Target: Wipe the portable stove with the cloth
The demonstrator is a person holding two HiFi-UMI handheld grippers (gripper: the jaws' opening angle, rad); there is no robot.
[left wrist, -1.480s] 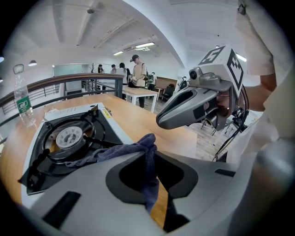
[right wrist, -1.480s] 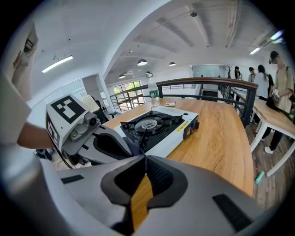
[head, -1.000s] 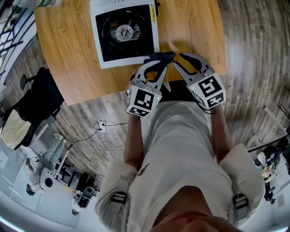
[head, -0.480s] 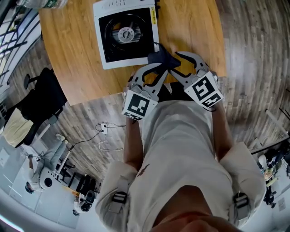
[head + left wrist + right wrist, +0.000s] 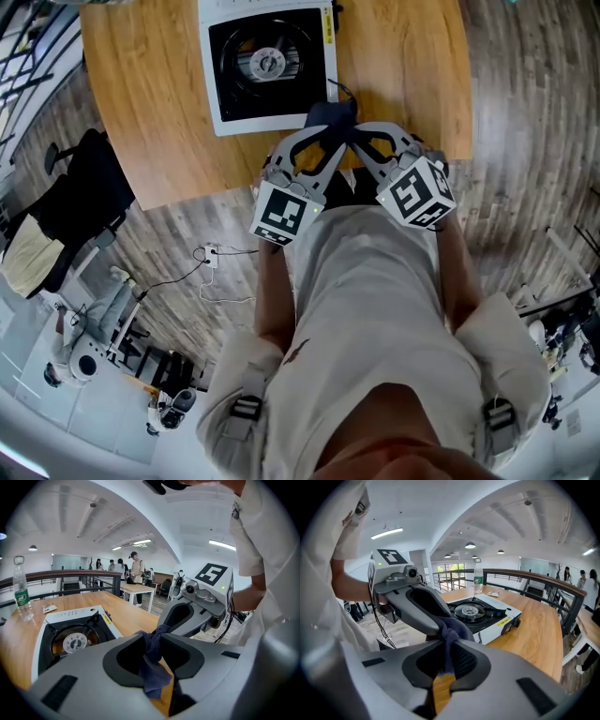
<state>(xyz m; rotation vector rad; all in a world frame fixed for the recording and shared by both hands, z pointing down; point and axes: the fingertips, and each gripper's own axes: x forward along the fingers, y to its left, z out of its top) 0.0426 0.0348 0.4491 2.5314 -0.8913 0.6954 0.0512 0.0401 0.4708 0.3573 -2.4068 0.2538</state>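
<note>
The white portable stove point(image 5: 267, 66) with its black burner well sits on the wooden table point(image 5: 403, 56); the left gripper view has it at the left point(image 5: 70, 634), the right gripper view further back point(image 5: 483, 613). A dark blue cloth point(image 5: 330, 113) hangs bunched just off the stove's near corner, with both grippers meeting on it. My right gripper point(image 5: 352, 129) is closing and pinches the cloth point(image 5: 452, 632) at its tips point(image 5: 447, 651). My left gripper point(image 5: 324, 131) is opening; the cloth point(image 5: 153, 667) still passes between its jaws point(image 5: 152, 641).
A water bottle point(image 5: 21, 597) stands beyond the stove, near the table's far edge and a railing. A small packet point(image 5: 48, 607) lies beside it. A black chair point(image 5: 84, 202) stands left of the table, cables lie on the floor point(image 5: 211, 262), and people stand far off.
The two grippers have drawn together at the cloth. My right gripper rolled, swung in from the right and went from wide open to closed on the cloth.
</note>
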